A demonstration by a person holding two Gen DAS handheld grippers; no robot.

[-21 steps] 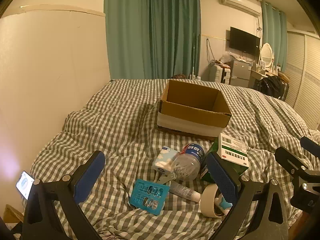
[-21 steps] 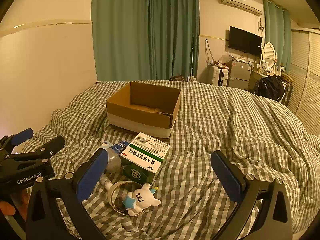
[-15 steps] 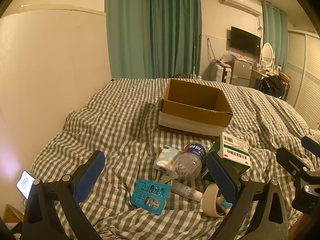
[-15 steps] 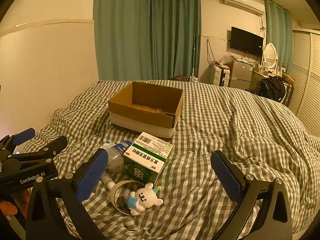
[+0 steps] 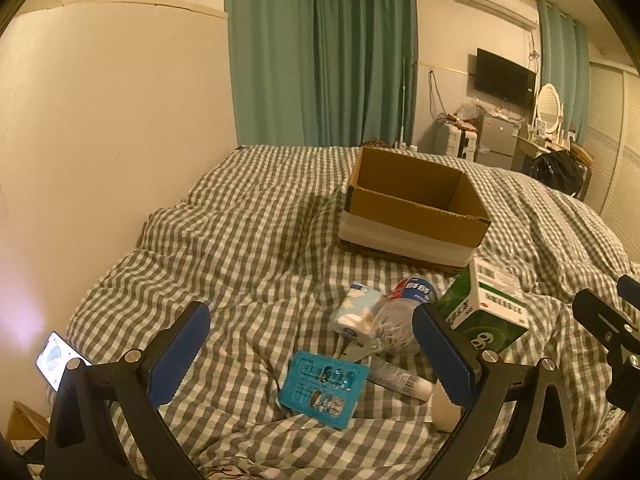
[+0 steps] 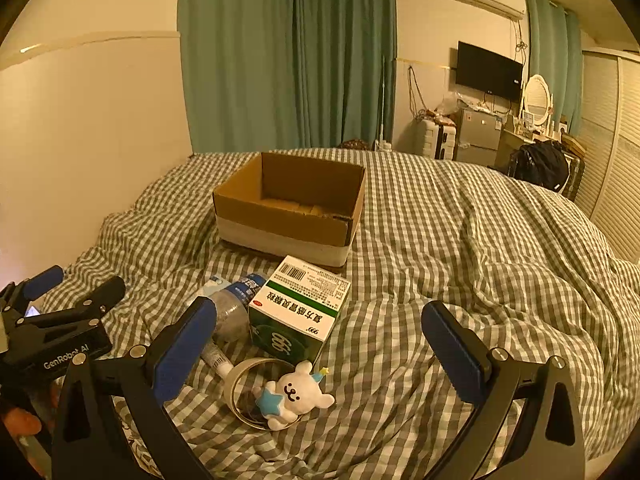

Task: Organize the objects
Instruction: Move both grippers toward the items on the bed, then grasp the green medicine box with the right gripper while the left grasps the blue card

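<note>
An open cardboard box sits on the checked bed. In front of it lies a pile: a green and white medicine box, a plastic bottle, a tissue pack, a teal blister pack, a white tube, a tape roll and a white bear toy. My left gripper is open above the blister pack. My right gripper is open over the bear and medicine box, holding nothing.
A lit phone lies at the bed's left edge by the wall. The checked duvet spreads wide to the right. Green curtains, a TV, a fridge and a black bag stand at the far end.
Both grippers have drifted a little; the pile and cardboard box sit slightly further right in each view. Both stay open and nothing was picked up.
</note>
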